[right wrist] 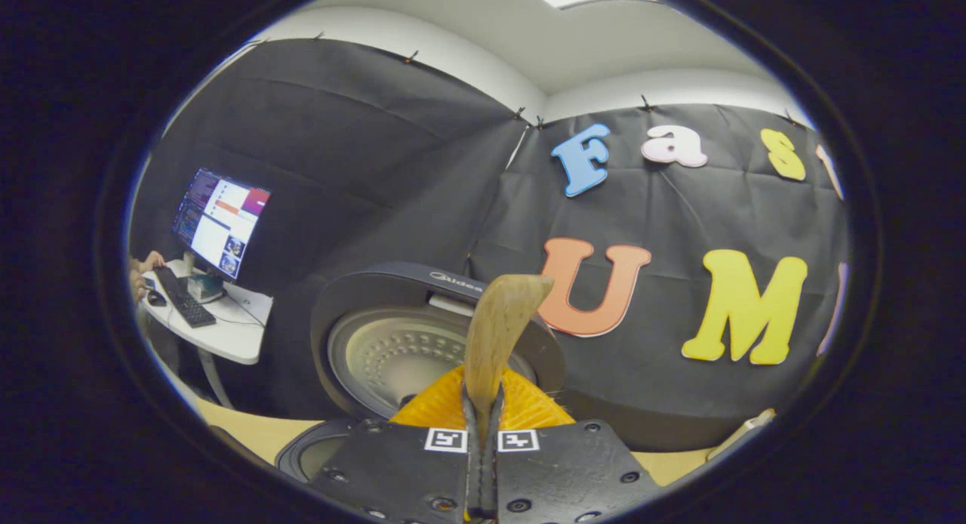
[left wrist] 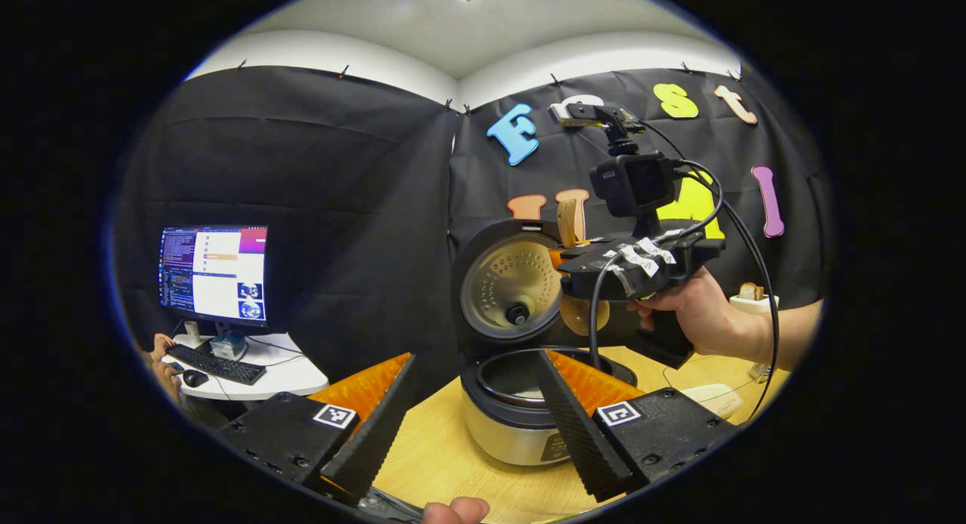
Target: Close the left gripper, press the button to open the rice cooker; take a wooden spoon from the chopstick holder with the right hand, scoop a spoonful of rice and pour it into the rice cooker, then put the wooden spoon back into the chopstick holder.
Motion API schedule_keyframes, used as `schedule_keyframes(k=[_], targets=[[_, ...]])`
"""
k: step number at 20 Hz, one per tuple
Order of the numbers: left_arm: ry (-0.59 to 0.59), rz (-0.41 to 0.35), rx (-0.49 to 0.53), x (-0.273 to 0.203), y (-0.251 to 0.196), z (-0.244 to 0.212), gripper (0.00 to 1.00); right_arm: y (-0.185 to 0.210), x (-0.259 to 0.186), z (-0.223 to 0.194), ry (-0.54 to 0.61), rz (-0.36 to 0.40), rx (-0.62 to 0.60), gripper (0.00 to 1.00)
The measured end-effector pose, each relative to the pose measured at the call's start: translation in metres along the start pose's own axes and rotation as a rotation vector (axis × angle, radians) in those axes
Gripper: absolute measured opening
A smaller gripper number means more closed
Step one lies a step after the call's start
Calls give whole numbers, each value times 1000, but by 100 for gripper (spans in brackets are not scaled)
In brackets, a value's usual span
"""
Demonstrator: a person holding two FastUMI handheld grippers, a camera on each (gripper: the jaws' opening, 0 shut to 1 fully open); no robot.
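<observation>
The right gripper (right wrist: 483,426), jaws pressed together on a wooden spoon (right wrist: 494,335) standing upright between them, handle end up and bowl hanging over the open rice cooker (left wrist: 521,418) on the table (left wrist: 438,456), faces the left gripper (left wrist: 472,418), jaws wide apart and empty.

— How many cookers on the table (left wrist: 445,456)?
— One rice cooker (left wrist: 521,418), lid up, near the table's far edge.
— Spoons?
— One wooden spoon (right wrist: 494,335).
— Grippers?
— Two: the left gripper (left wrist: 475,411) and the right gripper (right wrist: 483,433), one hand (left wrist: 702,312) on the latter.
— And at the side desk (left wrist: 294,373)?
— One monitor (left wrist: 213,273), one keyboard (left wrist: 215,364), one mouse (left wrist: 195,378).
</observation>
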State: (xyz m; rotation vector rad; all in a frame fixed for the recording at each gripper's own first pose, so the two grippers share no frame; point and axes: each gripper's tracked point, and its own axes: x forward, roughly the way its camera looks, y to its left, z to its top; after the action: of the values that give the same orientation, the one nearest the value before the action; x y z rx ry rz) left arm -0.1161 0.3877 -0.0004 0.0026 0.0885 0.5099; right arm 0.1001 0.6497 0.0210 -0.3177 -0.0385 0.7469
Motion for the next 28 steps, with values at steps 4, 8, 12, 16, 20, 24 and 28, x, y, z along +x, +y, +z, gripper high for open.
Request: schedule_keyframes(k=[4,8,12,16,20,24,28], targets=[[6,12,-4,0,3,-2,100,4,-3,3,-11,7,2,0],[-3,10,-3,0,2,0,100,0,-7,-2,8,28,73,0],[-15,9,-4,-3,1,6,100,-16,-20,-6,39,48,273,0],[-25,-7,-11,-5,-8,10,100,-49,-35,-8,86,44,545,2],[-27,-62,-16,-7,-35,16,100,-107,-60,-14,93,-26,677,0],[-35,-86,-3,-9,-58,22,100,-175,-106,-21,68,-118,732,0],[-26,-97,6,-11,-79,21,100,-250,-161,-33,49,-232,759,0]])
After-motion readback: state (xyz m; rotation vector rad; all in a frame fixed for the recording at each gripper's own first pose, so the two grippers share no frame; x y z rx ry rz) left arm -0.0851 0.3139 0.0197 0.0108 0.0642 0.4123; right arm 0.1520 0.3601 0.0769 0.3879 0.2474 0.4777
